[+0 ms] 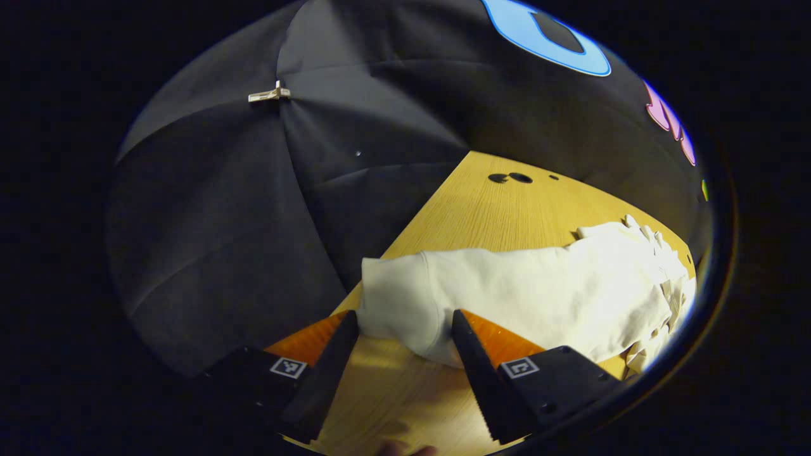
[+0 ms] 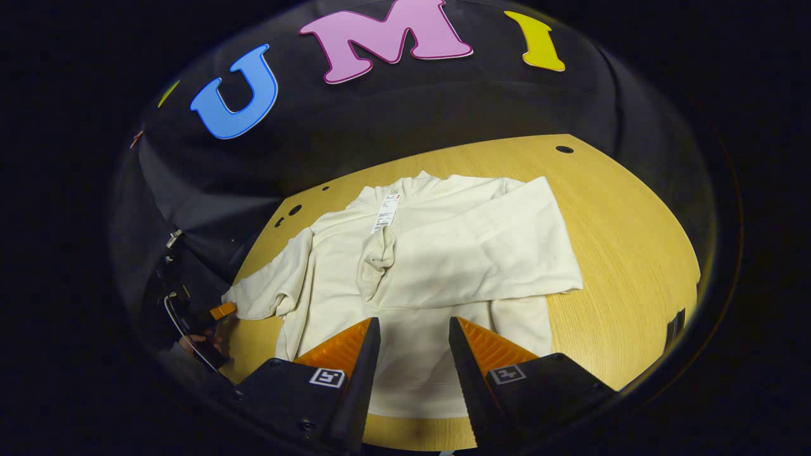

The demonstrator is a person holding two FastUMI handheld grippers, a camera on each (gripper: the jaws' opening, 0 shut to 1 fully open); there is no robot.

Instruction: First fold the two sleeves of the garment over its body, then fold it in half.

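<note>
Table [image 2: 621, 253]: pale wood, with small dark holes near its far edge, backed by the black cloth wall.

Garment [image 2: 431, 266]: cream long-sleeved top, lying flat mid-table, collar toward the far edge, hem toward the near edge. A tag [image 2: 385, 214] lies at the collar.

Folded sleeve [image 2: 469, 253]: in the right gripper view, one sleeve lies across the body, its cuff bunched near the centre of the chest, its outer corner reaching past the body onto bare wood.

Open sleeve [image 2: 269, 292]: the other sleeve stretches out toward the table's side edge, its cuff right at that edge. In the left gripper view the same cuff [image 1: 396, 297] lies just ahead of your fingers, with the rest of the top running away toward the far side of the table.

Left gripper [image 1: 405, 320]: your fingers stand apart, one on each side of the cuff's near corner. The cuff edge sits between the tips, but you cannot tell whether either finger touches it. In the right gripper view this gripper [image 2: 222, 311] shows at the table's side edge, beside the cuff, with a hand behind it.

Right gripper [image 2: 415, 326]: your fingers stand apart over the hem part of the body, near the table's near edge, clamped on nothing.
</note>
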